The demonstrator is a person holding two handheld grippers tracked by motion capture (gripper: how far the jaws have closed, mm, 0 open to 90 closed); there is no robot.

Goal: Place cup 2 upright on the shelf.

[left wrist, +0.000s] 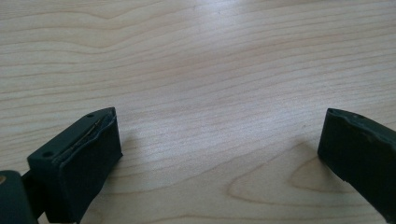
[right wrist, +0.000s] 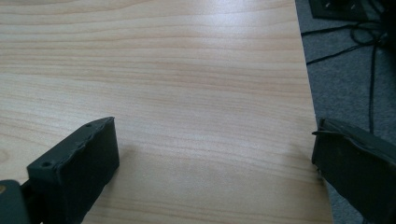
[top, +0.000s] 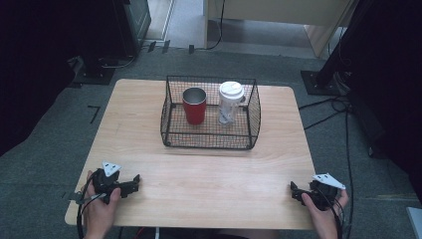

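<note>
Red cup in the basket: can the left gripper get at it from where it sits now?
Probably yes. The left gripper is open and empty at the near table edge, with bare table up to the wire basket. The basket's top is open, so the red cup looks reachable from above; its walls block a level approach.

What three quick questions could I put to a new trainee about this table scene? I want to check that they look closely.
1. True or false: the red cup stands inside the wire basket.
2. Which thing in the basket has a lid: A) the red cup, B) the white cup, C) both?
3. Fill in: the left gripper and the right gripper both rest near the table's ____ edge, with nothing between their fingers.

Key
1. True; it stands upright, left of the white cup.
2. B; the red cup is open at the top.
3. Near (the person's side); both grippers are open over bare wood.
</note>
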